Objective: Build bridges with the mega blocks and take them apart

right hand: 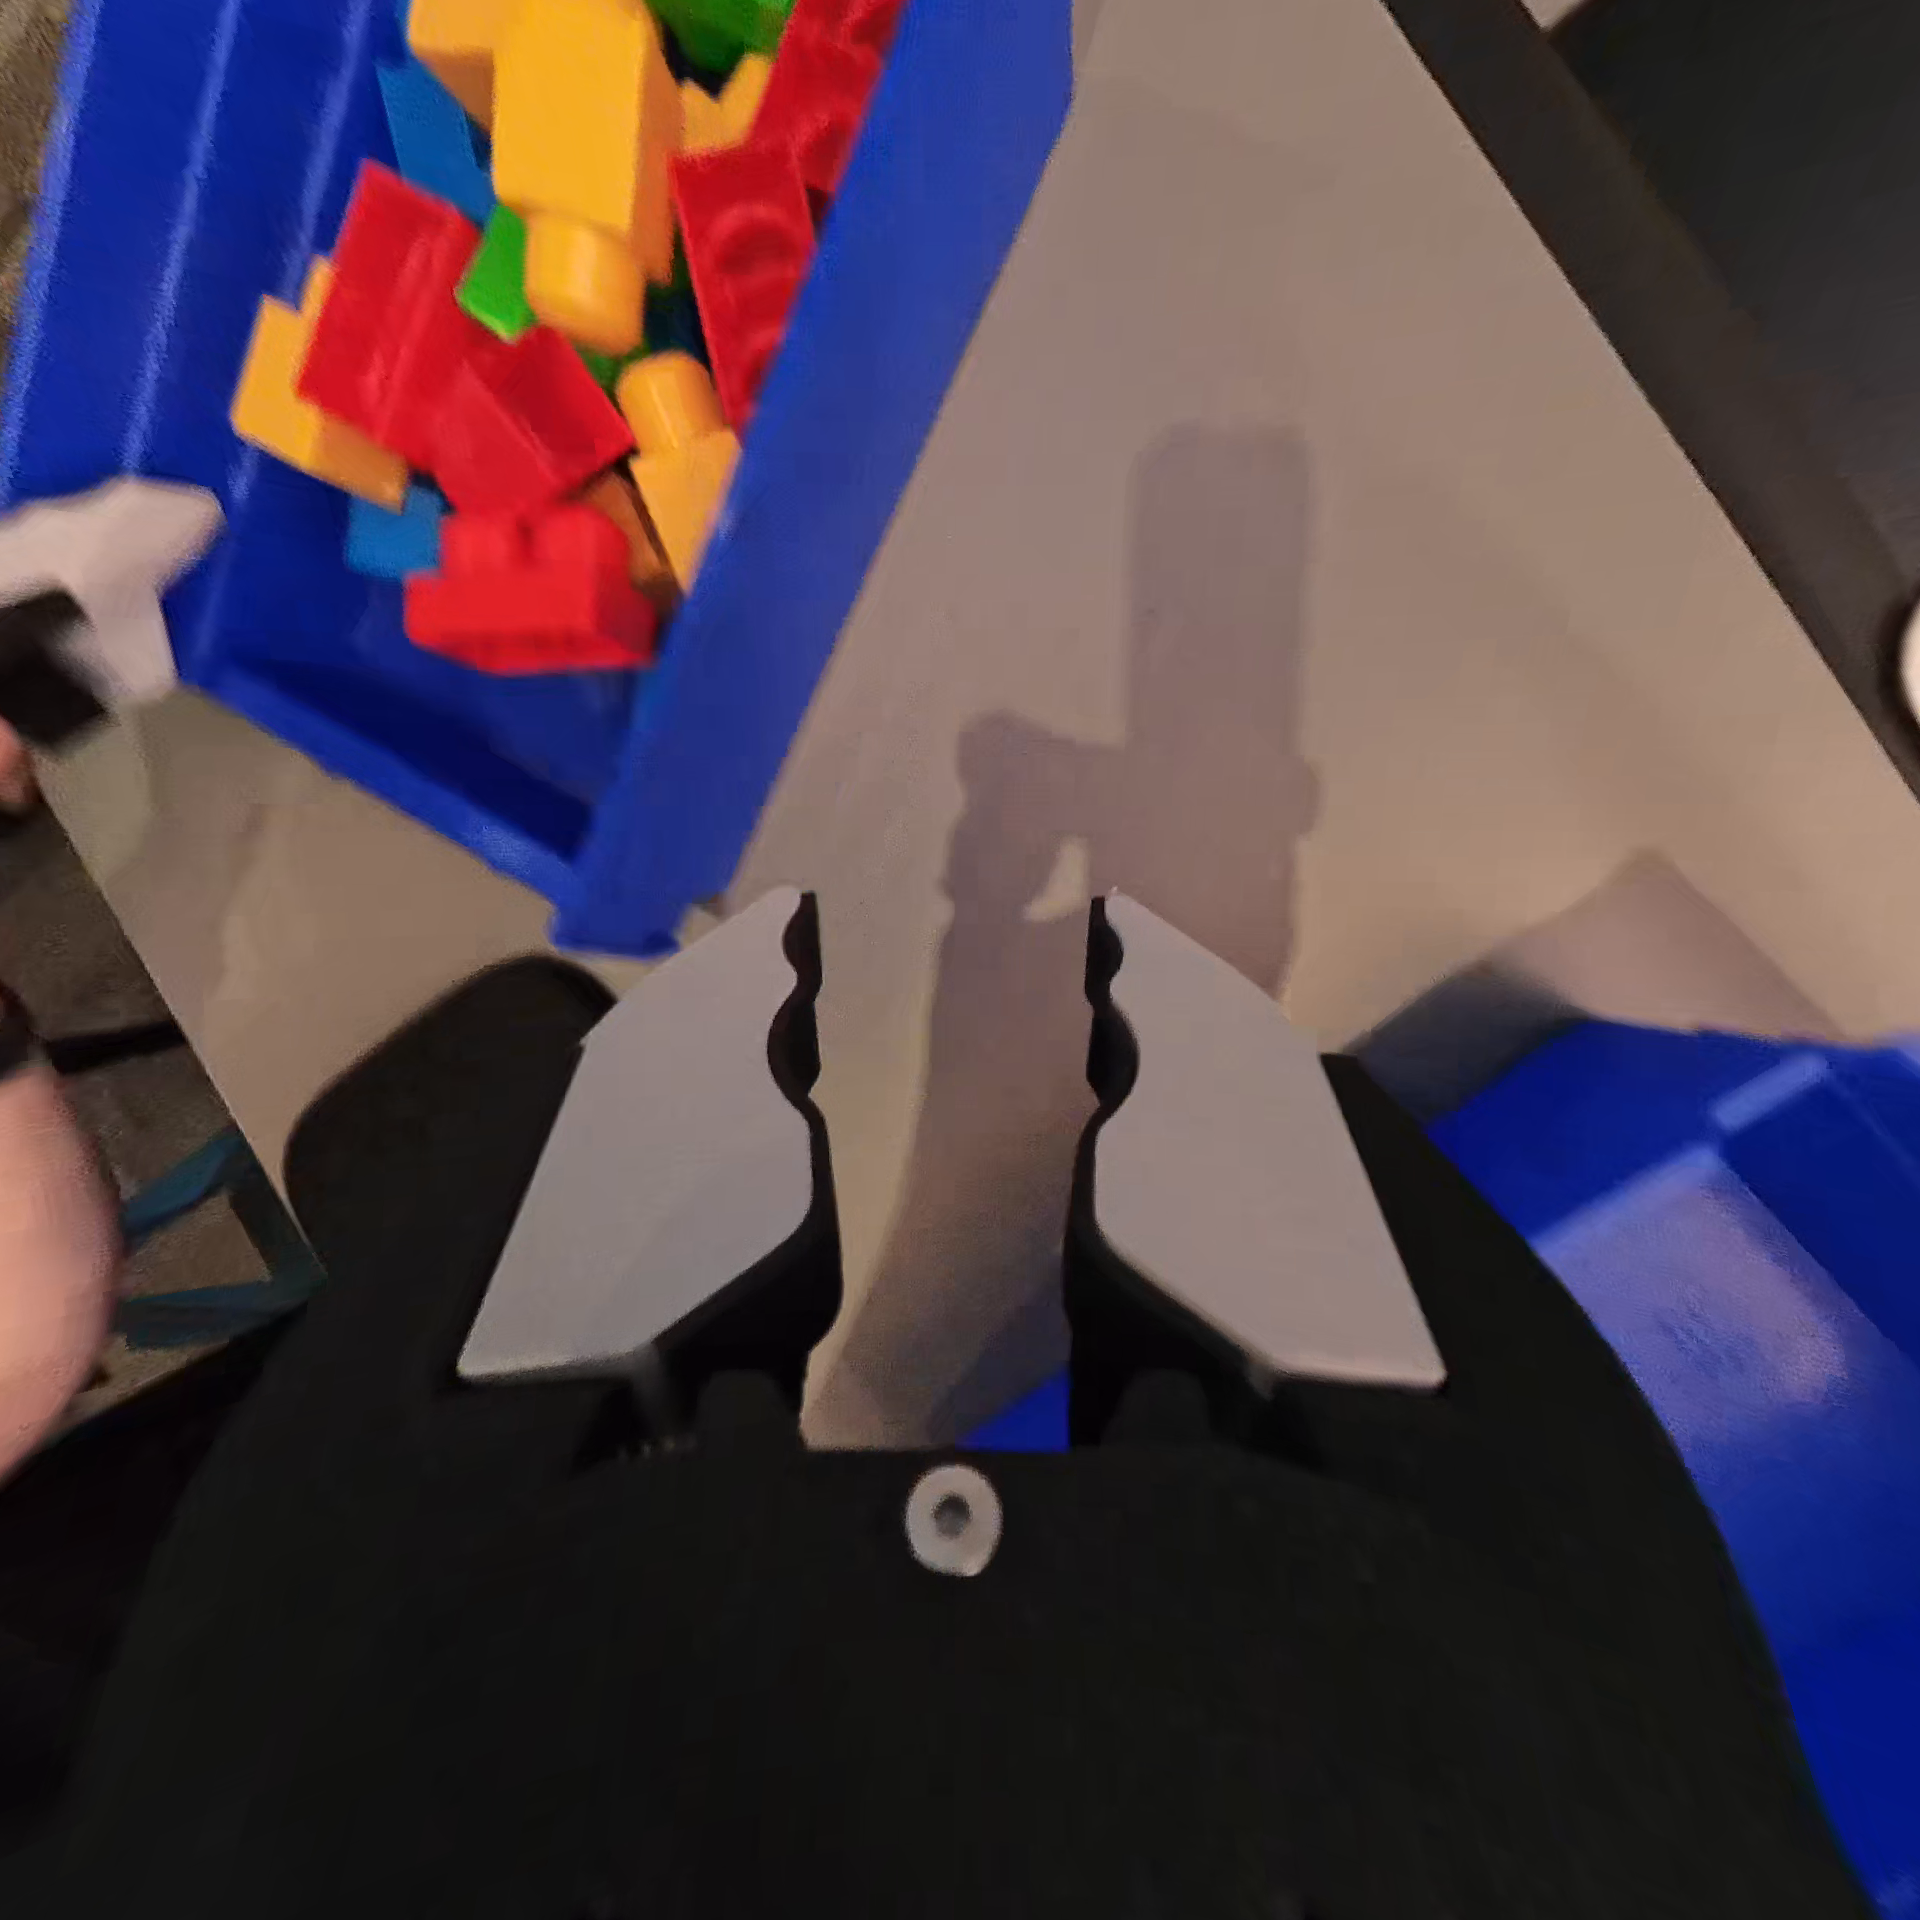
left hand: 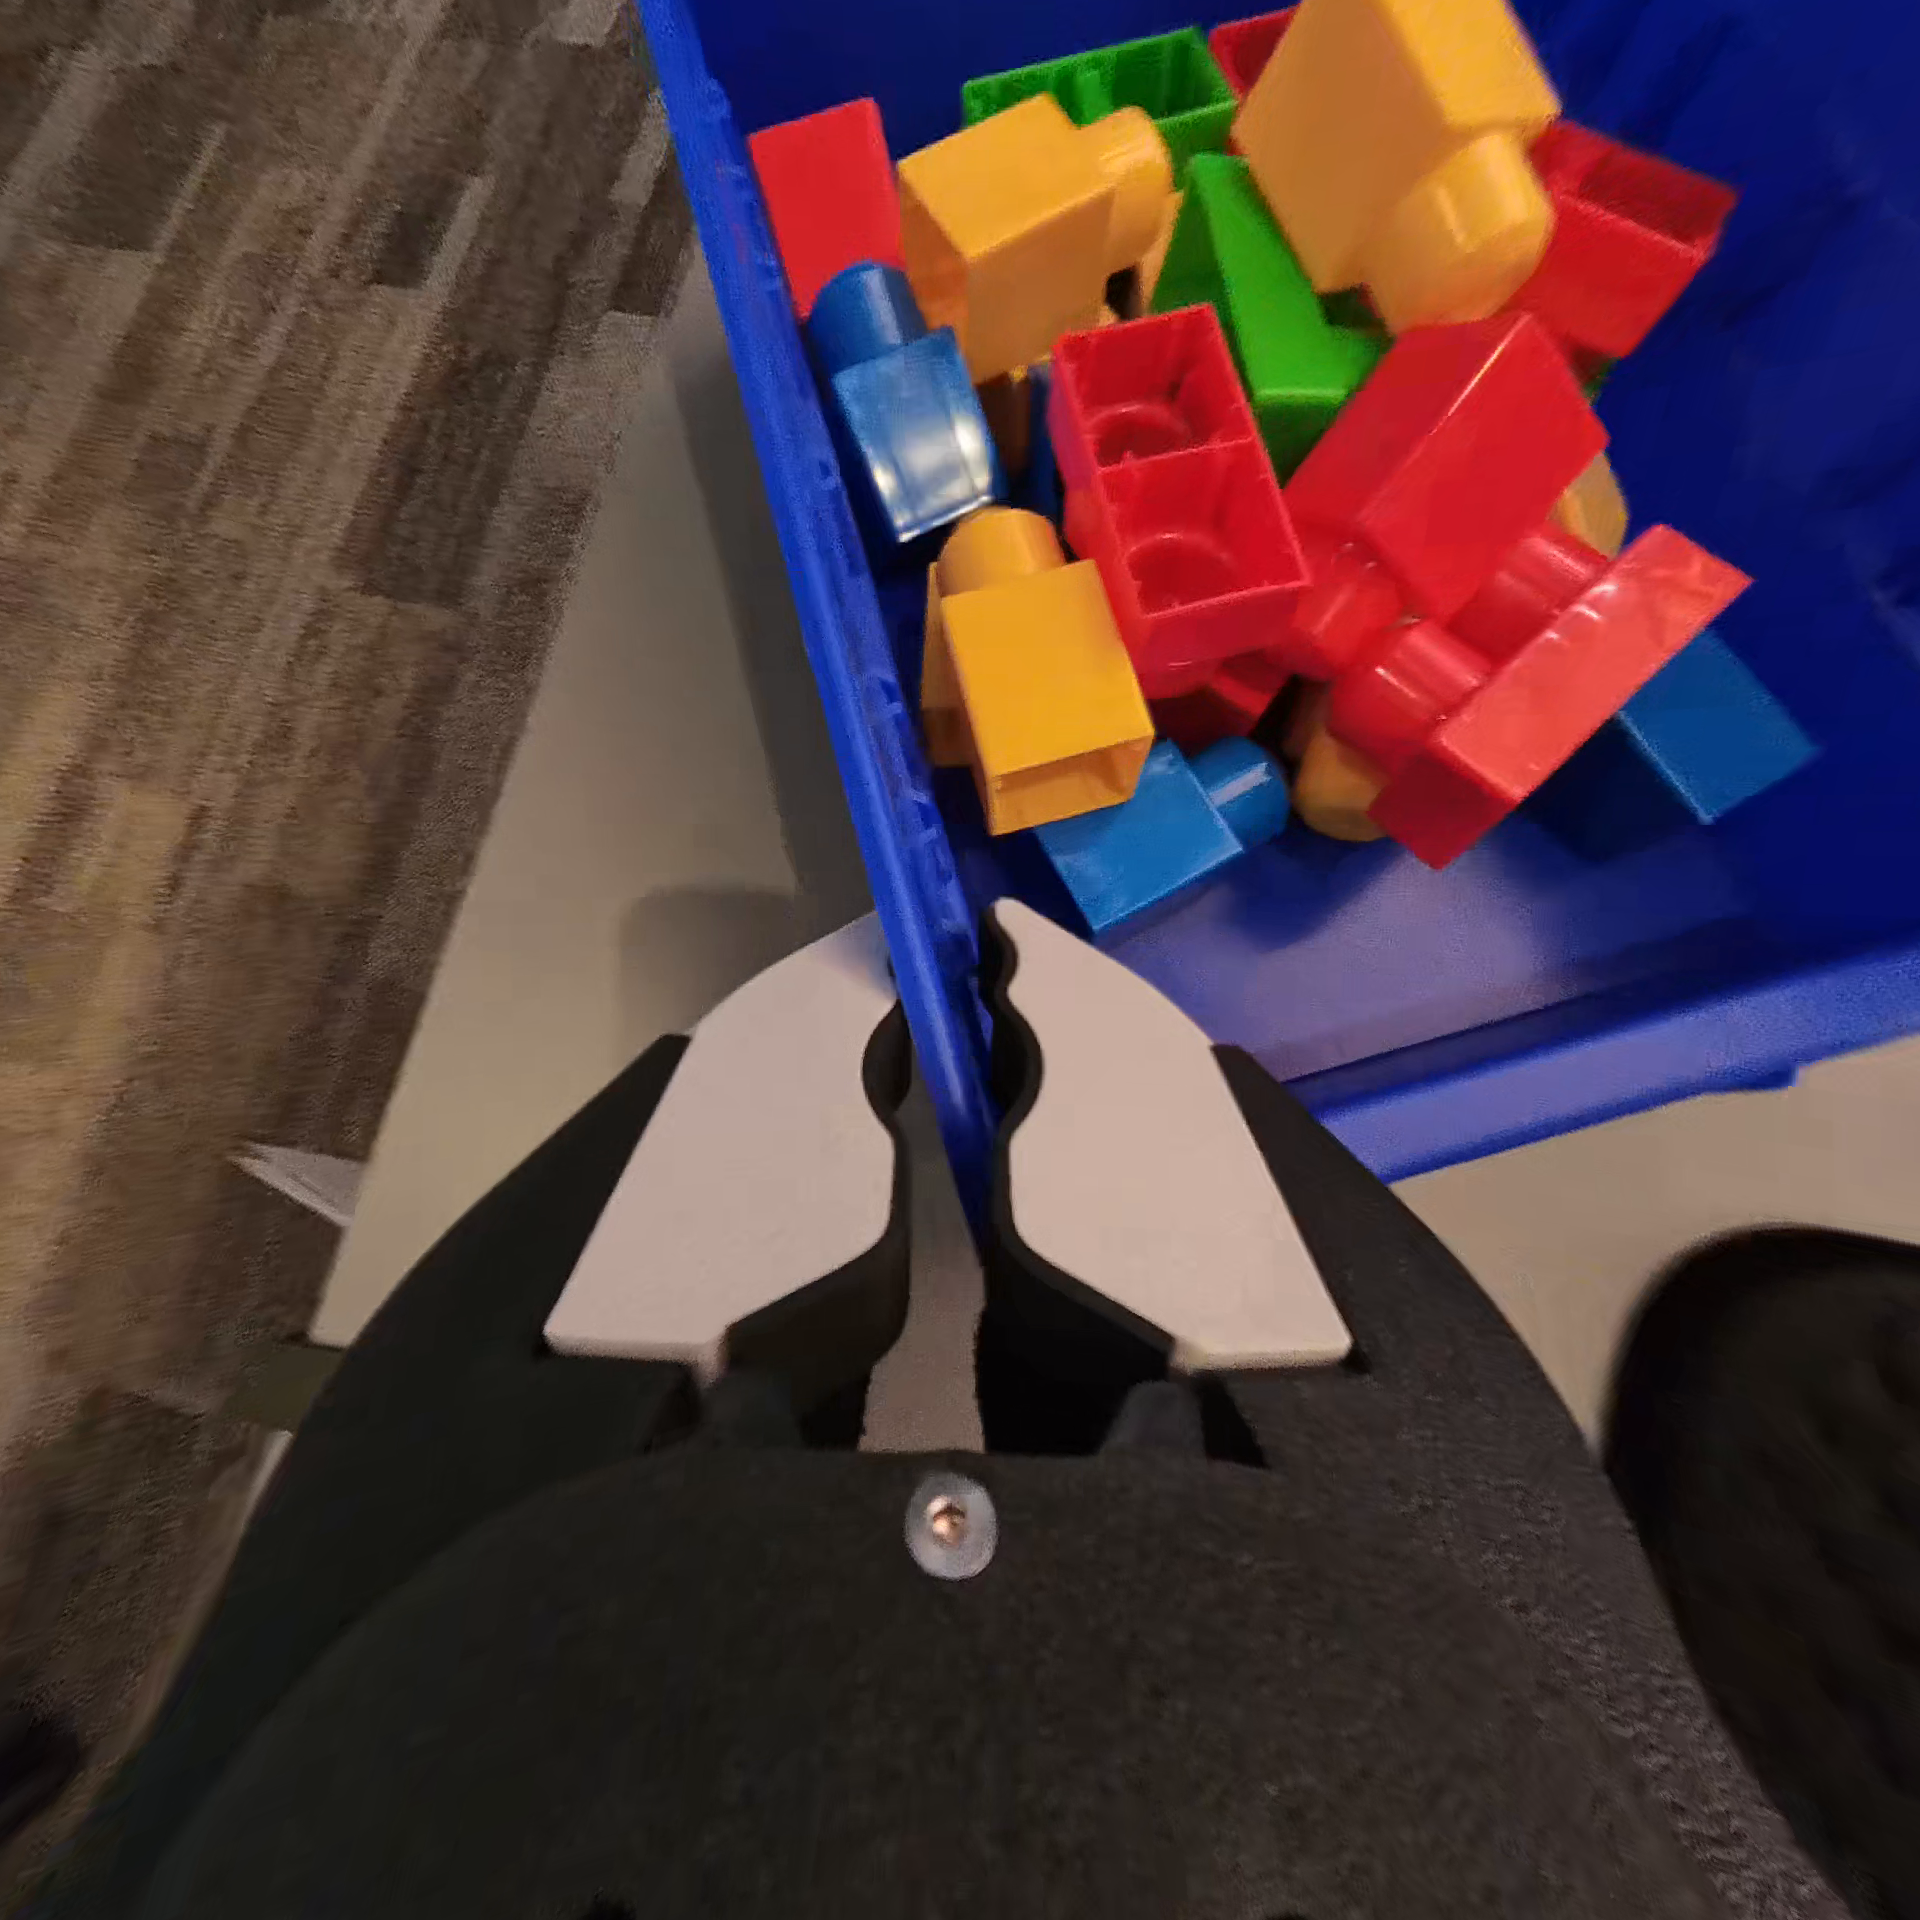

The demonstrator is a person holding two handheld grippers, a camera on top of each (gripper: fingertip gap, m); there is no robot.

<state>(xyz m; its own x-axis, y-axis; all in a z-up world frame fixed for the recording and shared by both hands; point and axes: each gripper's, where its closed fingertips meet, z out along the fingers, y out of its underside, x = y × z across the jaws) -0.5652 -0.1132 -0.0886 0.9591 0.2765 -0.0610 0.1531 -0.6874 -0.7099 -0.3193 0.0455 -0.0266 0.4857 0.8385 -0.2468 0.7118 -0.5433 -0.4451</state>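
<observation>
A blue bin (left hand: 1455,966) holds several red, yellow, green and blue mega blocks (left hand: 1174,499). My left gripper (left hand: 940,935) is shut on the bin's left wall (left hand: 831,582), one finger outside and one inside. In the right wrist view the same bin (right hand: 852,436) sits at the upper left with the blocks (right hand: 540,343) inside, and the left gripper (right hand: 94,582) shows blurred at its near left corner. My right gripper (right hand: 954,914) is open and empty over the bare white table (right hand: 1299,582), right of the bin.
A second blue bin (right hand: 1714,1226) lies at the right, close to my right gripper. The table's edge runs diagonally with grey carpet (left hand: 260,520) beyond it. A dark surface (right hand: 1714,260) borders the table at the upper right. A person's hand (right hand: 42,1278) shows at the left edge.
</observation>
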